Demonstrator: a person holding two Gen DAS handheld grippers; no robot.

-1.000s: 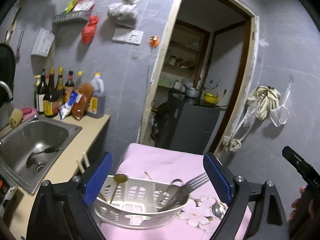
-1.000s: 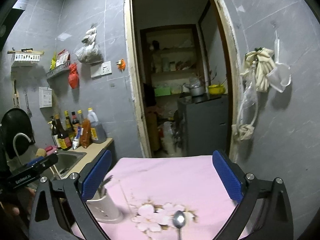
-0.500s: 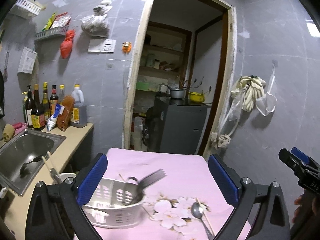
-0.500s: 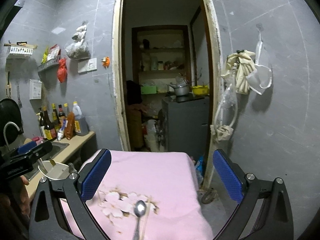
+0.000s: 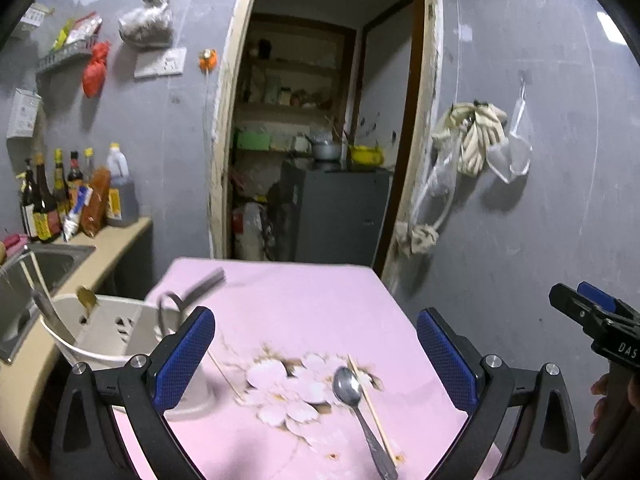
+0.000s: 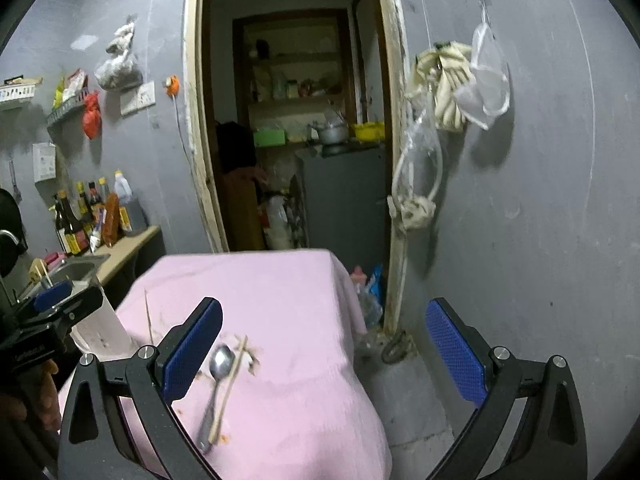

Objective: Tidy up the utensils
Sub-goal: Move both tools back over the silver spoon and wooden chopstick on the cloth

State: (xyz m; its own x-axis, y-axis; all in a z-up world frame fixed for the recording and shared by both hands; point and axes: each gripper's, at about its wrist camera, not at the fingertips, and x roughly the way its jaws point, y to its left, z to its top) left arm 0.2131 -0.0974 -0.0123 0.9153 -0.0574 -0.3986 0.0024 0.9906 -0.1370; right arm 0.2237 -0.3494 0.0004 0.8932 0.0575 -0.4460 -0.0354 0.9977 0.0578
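A metal spoon (image 5: 356,400) lies on the pink tablecloth (image 5: 304,300) with a wooden chopstick (image 5: 368,400) beside it; both also show in the right wrist view, spoon (image 6: 218,376) and chopstick (image 6: 230,384). Another chopstick (image 5: 224,372) lies to their left. A white utensil basket (image 5: 108,332) at the table's left holds a fork, a ladle and other utensils. My left gripper (image 5: 316,360) is open and empty above the spoon. My right gripper (image 6: 324,352) is open and empty, to the spoon's right.
A sink (image 5: 36,276) and counter with sauce bottles (image 5: 60,196) are on the left. A doorway (image 5: 320,140) opens behind the table. Bags hang on the grey wall (image 5: 480,148) at the right. The table's right edge drops to the floor (image 6: 400,380).
Both grippers have swung to the right. The basket has slid to the left of the left wrist view and the spoon has come under the left gripper. Both stay open.
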